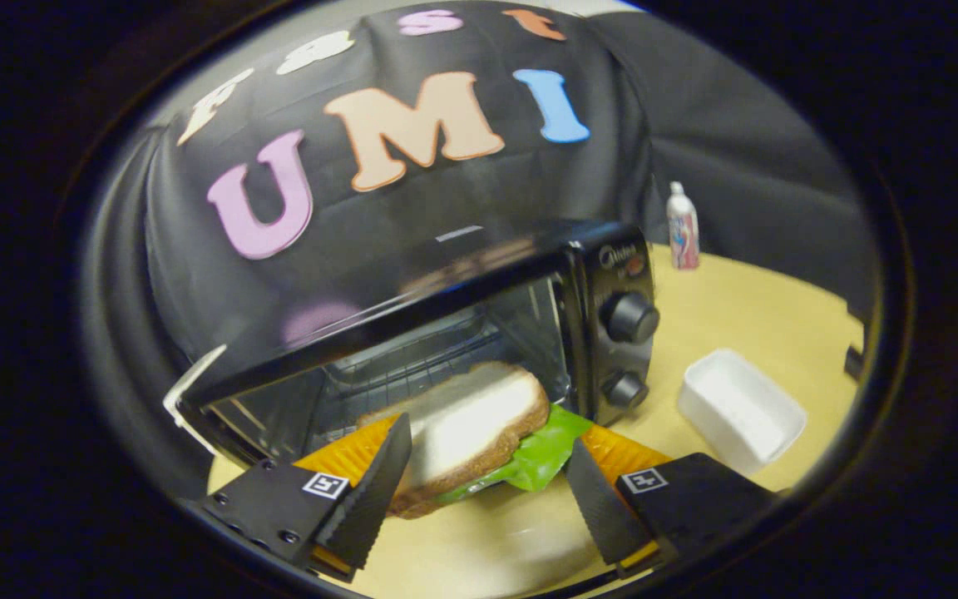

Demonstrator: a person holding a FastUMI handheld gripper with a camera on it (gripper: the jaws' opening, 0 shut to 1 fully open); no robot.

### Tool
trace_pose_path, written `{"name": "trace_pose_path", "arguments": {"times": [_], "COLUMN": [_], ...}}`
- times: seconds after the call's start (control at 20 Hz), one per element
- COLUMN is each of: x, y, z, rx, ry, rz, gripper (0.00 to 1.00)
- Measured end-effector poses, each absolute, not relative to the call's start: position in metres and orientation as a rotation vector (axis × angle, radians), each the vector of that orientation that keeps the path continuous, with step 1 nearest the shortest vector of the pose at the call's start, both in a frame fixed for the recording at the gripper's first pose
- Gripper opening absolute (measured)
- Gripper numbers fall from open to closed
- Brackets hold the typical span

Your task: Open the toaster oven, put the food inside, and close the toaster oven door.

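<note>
Gripper view, contents listed from left to right.

Toaster oven (pixel 412 333): black, standing on the counter (pixel 737 316) with its cavity showing and a wire rack (pixel 412 358) inside. Its door is hard to trace; a pale handle-like edge (pixel 188 391) shows at the oven's left corner. Two round knobs sit one above the other on the right-hand panel, upper knob (pixel 630 317) and lower knob (pixel 624 389).

Tongs (pixel 487 478): fingers spread, left finger (pixel 375 491) against the sandwich's left side; right finger (pixel 604 507) beside the lettuce, contact there cannot be told. Firm grasp not confirmed.

Sandwich (pixel 471 428): sliced bread with green lettuce (pixel 541 457) hanging out on its right side. It lies between the fingers, its far end at the mouth of the oven, just in front of the rack.

White tray (pixel 741 408): shallow, rectangular, on the counter right of the oven, apart from it.

Bottle (pixel 683 226): small, upright, white cap, at the far side of the counter beyond the oven's right corner.
</note>
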State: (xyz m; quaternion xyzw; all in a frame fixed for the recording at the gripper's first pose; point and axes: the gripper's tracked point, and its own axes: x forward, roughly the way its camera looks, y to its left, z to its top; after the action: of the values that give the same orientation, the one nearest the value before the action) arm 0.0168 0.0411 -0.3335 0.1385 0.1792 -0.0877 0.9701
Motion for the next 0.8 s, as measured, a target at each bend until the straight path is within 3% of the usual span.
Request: {"name": "trace_pose_path", "arguments": {"times": [0.6,0.8], "x": [0.038,0.04], "y": [0.043,0.026], "z": [-0.329,-0.326], "rx": [0.18,-0.014], "ry": [0.304,0.301], "rz": [-0.175,-0.229], "gripper": [1.0,1.0]}}
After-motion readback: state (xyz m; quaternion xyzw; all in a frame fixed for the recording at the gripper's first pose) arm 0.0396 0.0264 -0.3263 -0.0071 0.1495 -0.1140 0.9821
